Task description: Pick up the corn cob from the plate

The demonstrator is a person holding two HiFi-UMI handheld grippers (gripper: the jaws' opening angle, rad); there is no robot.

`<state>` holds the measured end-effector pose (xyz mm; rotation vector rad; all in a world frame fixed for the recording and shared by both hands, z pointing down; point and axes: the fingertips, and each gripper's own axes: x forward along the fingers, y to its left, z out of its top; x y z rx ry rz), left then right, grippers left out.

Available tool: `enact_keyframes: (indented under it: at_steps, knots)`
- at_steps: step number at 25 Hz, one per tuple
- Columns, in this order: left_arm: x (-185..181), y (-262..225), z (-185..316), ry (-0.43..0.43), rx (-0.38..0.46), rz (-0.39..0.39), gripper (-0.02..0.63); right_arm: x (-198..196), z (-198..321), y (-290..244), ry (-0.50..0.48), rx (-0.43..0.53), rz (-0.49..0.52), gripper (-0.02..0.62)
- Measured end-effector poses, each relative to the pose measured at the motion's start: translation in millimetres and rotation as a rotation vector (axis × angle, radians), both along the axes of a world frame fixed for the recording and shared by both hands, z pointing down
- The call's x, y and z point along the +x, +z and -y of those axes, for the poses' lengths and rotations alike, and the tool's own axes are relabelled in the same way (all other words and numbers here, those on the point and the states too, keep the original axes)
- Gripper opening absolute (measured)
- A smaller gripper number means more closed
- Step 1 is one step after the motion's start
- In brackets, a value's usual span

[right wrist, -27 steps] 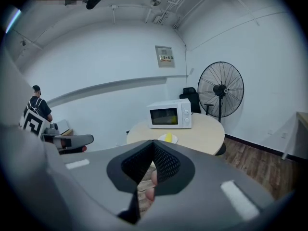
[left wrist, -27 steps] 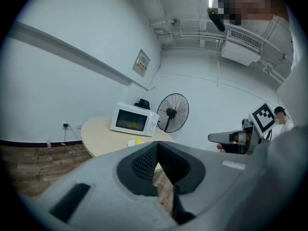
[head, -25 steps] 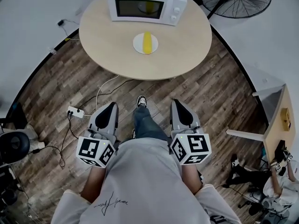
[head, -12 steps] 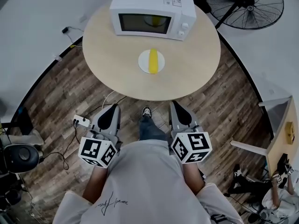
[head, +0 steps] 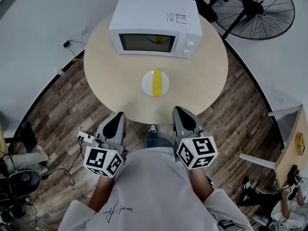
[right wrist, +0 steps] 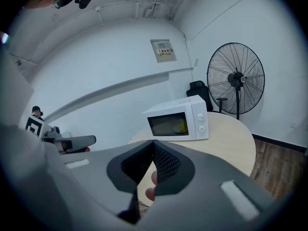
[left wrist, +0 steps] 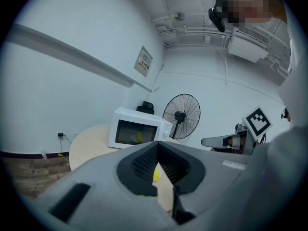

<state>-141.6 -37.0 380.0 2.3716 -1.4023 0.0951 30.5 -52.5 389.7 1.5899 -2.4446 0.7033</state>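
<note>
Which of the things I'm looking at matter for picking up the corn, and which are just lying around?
For the job: corn cob; plate under it; left hand-held gripper; right hand-held gripper.

Just lying about: microwave; fan; power strip on the floor. The table only carries the plate.
</note>
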Motion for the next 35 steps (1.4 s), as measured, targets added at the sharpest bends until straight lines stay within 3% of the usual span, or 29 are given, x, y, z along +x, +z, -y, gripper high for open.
enact_keyframes:
  at_steps: [6, 14, 32, 35]
  knots:
    - [12.1, -9.2, 38.0, 0.005, 0.005, -0.044, -0.002, 10.9, 33.8, -10.1, 0.008, 0.026, -0.006, 0.014]
    - [29.3, -5.4, 76.2, -0.005, 0.025, -0.028, -0.002, 22.1, 69.0, -4.9, -0.01, 0.031, -0.002, 0.014]
    - [43.9, -2.1, 81.5, -0.036, 0.008, 0.008, -0.002, 32.3, 85.9, 12.6, -0.029, 0.001, 0.009, 0.015]
    - [44.7, -3.4, 82.3, -0.035, 0.017, 0.05, -0.002, 31.8, 89.1, 13.5, -0.024, 0.003, 0.014, 0.014]
